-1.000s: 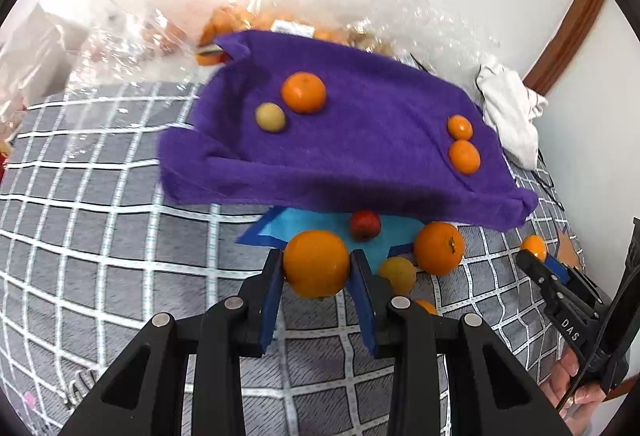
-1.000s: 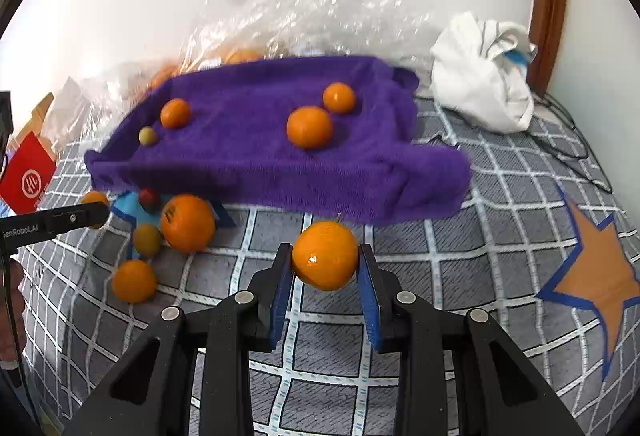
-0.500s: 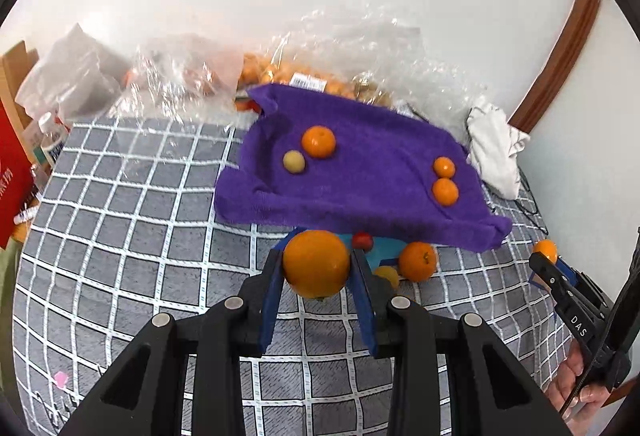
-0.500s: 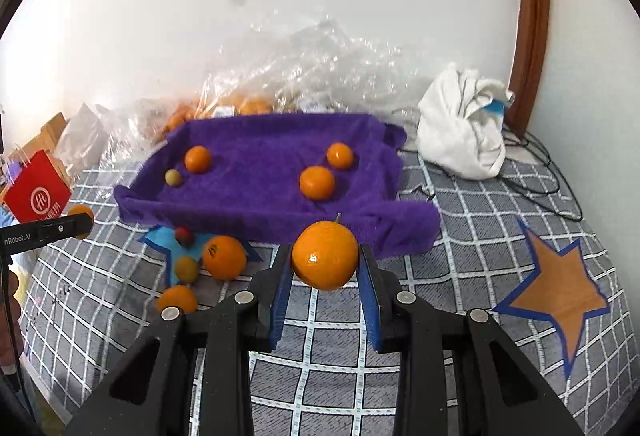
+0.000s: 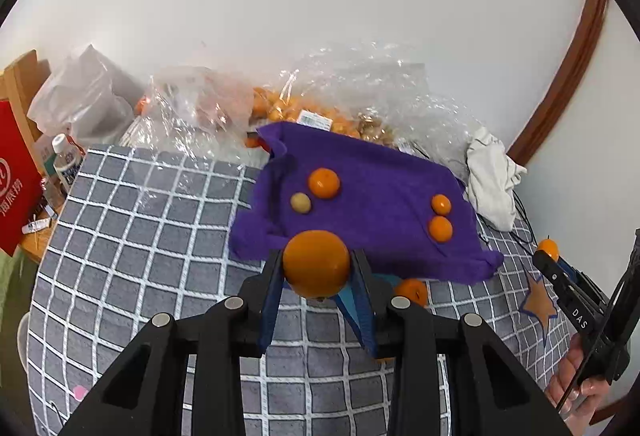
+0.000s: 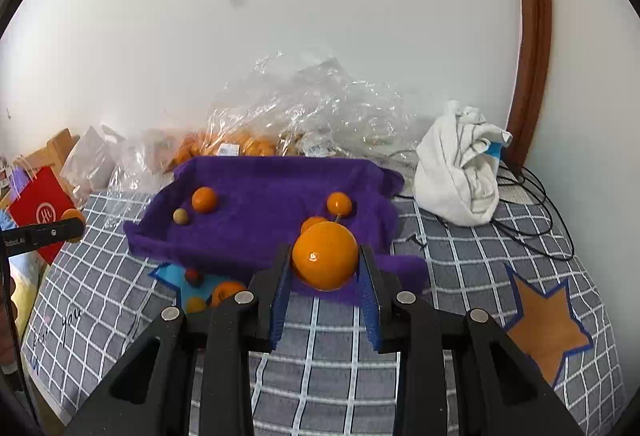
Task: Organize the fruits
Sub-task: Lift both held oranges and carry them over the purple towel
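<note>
My left gripper (image 5: 317,261) is shut on a large orange (image 5: 316,268), held in the air in front of the purple towel (image 5: 380,172). My right gripper (image 6: 325,255) is shut on another large orange (image 6: 325,262), also raised before the towel (image 6: 264,232). On the towel lie three oranges (image 6: 204,199) and a small yellowish fruit (image 6: 180,216). Below its near edge, on a blue star patch (image 6: 168,273), sit a red fruit (image 6: 193,275), an orange (image 6: 224,292) and a small one (image 6: 196,304). Each gripper shows at the edge of the other's view.
A grey checked cloth (image 5: 160,236) covers the table. Clear plastic bags of fruit (image 6: 300,108) stand behind the towel against the wall. A crumpled white cloth (image 6: 460,164) and black cables (image 6: 536,220) lie at the right, a red bag (image 6: 40,208) at the left. An orange star patch (image 6: 548,324) marks the right.
Both grippers have risen with their oranges still held, so the towel and the loose fruits now look smaller and farther below. Nothing on the table has moved.
</note>
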